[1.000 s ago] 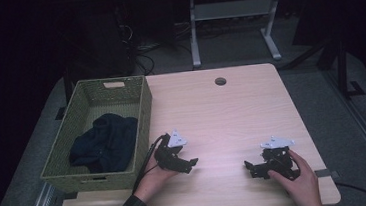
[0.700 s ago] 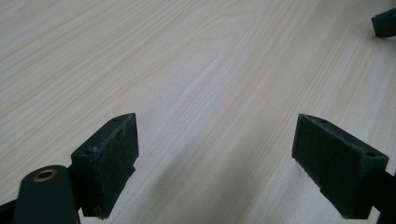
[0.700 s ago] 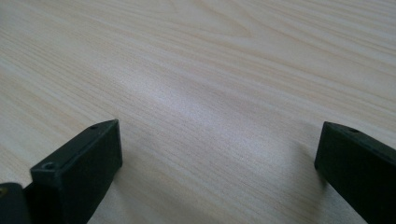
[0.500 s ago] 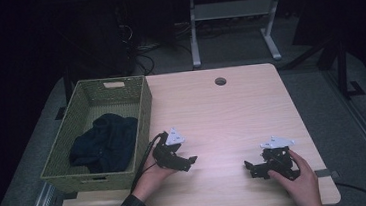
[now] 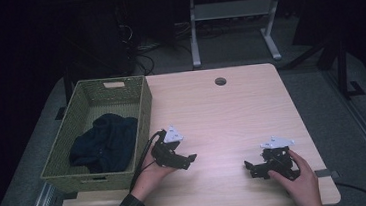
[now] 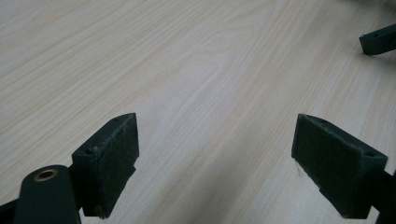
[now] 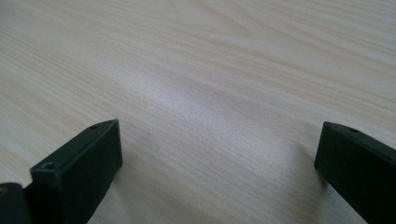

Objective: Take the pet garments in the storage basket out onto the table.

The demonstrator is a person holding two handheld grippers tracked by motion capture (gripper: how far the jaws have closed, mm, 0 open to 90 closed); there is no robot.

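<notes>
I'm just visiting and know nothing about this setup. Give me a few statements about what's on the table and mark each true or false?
1. The dark cloth lies inside the basket. True.
2. The left gripper is clamped on the cloth. False: its jaws stand wide apart over bare table, holding nothing.
3. The right gripper is open. True.
4. The basket sits at the table's right edge. False: it is at the left edge.
5. The table has a round hole near its far edge. True.
</notes>
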